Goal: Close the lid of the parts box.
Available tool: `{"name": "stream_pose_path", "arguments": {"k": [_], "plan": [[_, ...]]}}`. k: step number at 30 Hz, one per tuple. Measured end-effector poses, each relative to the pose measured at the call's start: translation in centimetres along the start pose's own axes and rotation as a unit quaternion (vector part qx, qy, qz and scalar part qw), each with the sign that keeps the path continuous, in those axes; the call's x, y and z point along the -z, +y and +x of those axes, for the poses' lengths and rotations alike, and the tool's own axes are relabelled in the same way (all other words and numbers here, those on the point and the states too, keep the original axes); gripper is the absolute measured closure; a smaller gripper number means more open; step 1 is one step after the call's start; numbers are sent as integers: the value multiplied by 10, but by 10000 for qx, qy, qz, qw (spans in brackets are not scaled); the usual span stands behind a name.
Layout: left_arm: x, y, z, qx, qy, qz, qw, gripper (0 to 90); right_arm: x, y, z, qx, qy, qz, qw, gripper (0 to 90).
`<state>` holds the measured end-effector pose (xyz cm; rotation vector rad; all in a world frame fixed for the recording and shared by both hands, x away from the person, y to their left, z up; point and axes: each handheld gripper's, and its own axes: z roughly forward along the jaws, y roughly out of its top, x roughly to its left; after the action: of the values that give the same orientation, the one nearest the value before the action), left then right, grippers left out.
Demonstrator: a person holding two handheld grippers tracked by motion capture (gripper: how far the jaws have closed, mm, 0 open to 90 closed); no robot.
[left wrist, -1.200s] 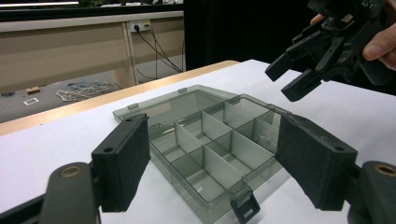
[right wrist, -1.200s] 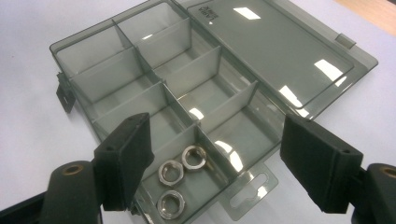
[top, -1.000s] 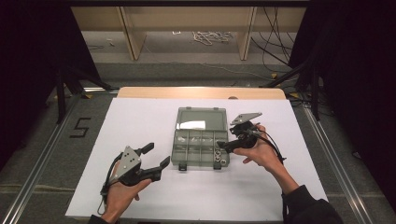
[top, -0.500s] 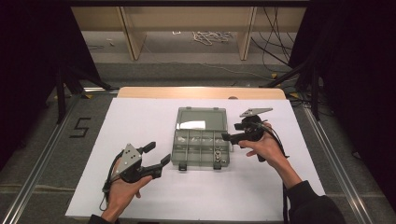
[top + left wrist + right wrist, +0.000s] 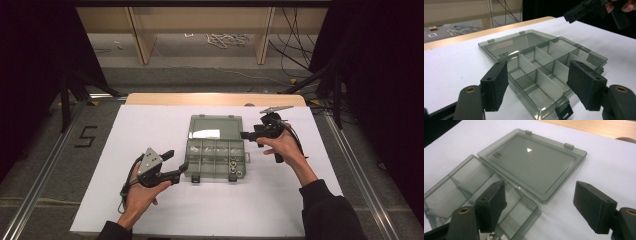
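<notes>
- My left gripper [image 5: 536,87]: jaws spread wide and have just been closing a bit, nothing pressed between the pads.
- Compartment box [image 5: 541,75] sits straight ahead between the jaws, smoky clear plastic, open, on the white table [image 5: 451,65].
- Lid [image 5: 516,45] lies flat behind the tray, two hinge tabs on its far edge.
- Dividers upright; the compartments I see look empty.
- Black latch [image 5: 563,112] at the near edge, bottom of frame, between my jaws.
- My right gripper [image 5: 589,8] hangs top right over the far side of the box, fingers [image 5: 624,6] around it, clear of the box.
</notes>
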<state>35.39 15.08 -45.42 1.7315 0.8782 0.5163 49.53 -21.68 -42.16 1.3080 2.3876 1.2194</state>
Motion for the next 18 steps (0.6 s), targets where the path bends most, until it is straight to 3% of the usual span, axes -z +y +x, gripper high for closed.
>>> {"name": "stream_pose_path", "arguments": {"k": [8,16,18], "plan": [[-12,1,2,119,14,290,9995,359,-13,6,-4,-34,-91,223,9997,254],[-21,-1,6,168,16,635,9978,401,-26,10,-9,-144,-125,215,9996,258],[-23,-2,5,289,38,696,9972,417,-28,12,-9,-163,-123,228,9995,261]]}}
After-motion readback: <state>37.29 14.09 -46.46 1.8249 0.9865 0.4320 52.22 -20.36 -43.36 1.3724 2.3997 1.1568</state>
